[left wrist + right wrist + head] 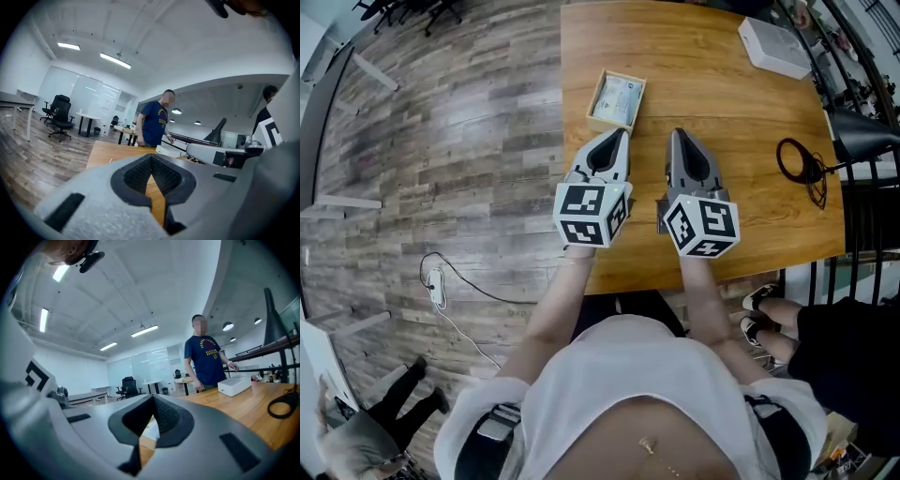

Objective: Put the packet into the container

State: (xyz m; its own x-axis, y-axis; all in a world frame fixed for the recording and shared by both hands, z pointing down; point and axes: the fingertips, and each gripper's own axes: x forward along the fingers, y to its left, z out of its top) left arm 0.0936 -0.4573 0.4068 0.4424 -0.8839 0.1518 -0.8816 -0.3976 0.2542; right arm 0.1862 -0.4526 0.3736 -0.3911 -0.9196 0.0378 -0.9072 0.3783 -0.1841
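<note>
**Packet lies in the container, both grippers shut and empty**

Head view: the container [592,97], a small wooden tray, sits near the table's [741,122] left edge, about halfway along it. The packet [615,101] lies flat inside it, so the task looks done. The left gripper [622,139] and right gripper [678,139] hang side by side over the near half of the table, just short of the container and touching nothing. A white box [775,47] sits at the far right corner, and a black cable [802,164] lies by the right edge.

Left gripper view: the jaws meet at the tip with nothing between them, and only bare tabletop shows through the gap behind. A person [154,124] stands past the far edge.

Right gripper view: the jaws are likewise closed on nothing.

The packet looks thin, light and floppy, with a slick printed skin. It would probably sag and slip if pinched mid-face. A firm pinch on a sealed edge would likely serve best.
</note>
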